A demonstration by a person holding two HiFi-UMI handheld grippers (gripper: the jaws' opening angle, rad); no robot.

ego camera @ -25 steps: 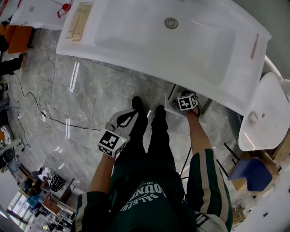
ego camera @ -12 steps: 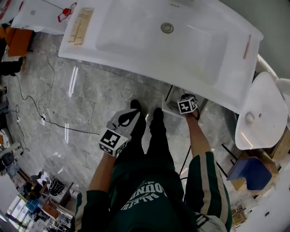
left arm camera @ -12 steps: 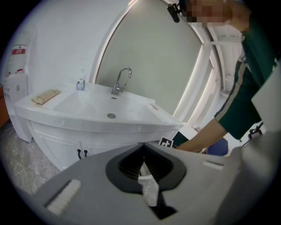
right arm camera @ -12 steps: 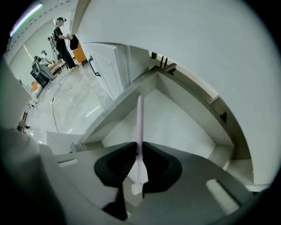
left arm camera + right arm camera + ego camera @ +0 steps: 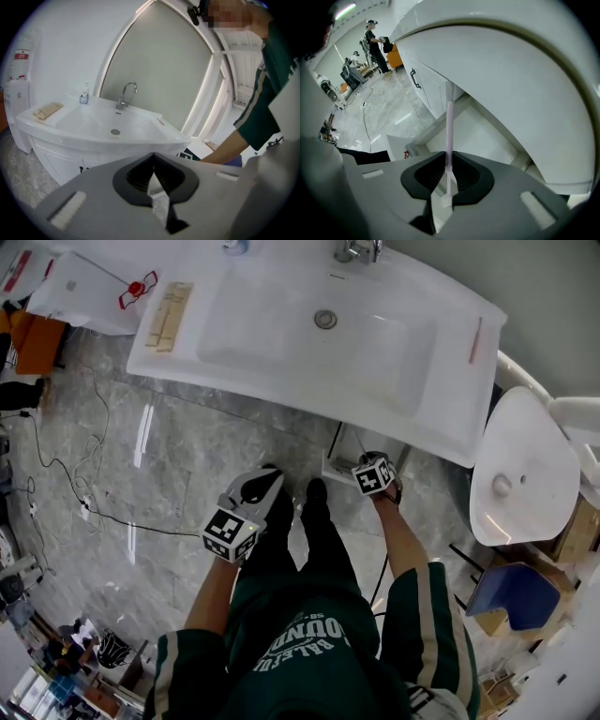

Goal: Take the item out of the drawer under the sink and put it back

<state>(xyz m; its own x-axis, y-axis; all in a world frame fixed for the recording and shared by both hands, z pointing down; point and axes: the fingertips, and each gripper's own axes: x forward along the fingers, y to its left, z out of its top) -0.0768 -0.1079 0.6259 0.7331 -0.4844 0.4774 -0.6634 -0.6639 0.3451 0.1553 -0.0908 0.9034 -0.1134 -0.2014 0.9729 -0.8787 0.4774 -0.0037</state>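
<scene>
While your right gripper [image 5: 449,174] clamps a thin pink stick [image 5: 450,123] at the open drawer [image 5: 487,140] under the sink [image 5: 178,357], your left gripper [image 5: 152,176] clenched, empty, beside your leg.

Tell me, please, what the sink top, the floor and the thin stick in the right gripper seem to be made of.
The sink top: white and glossy with soft highlights, probably ceramic or cast resin. The floor: grey veined stone or stone-look tile, polished, since it mirrors light streaks. The thin stick between the right gripper's jaws: pale pink, smooth, likely plastic.
</scene>
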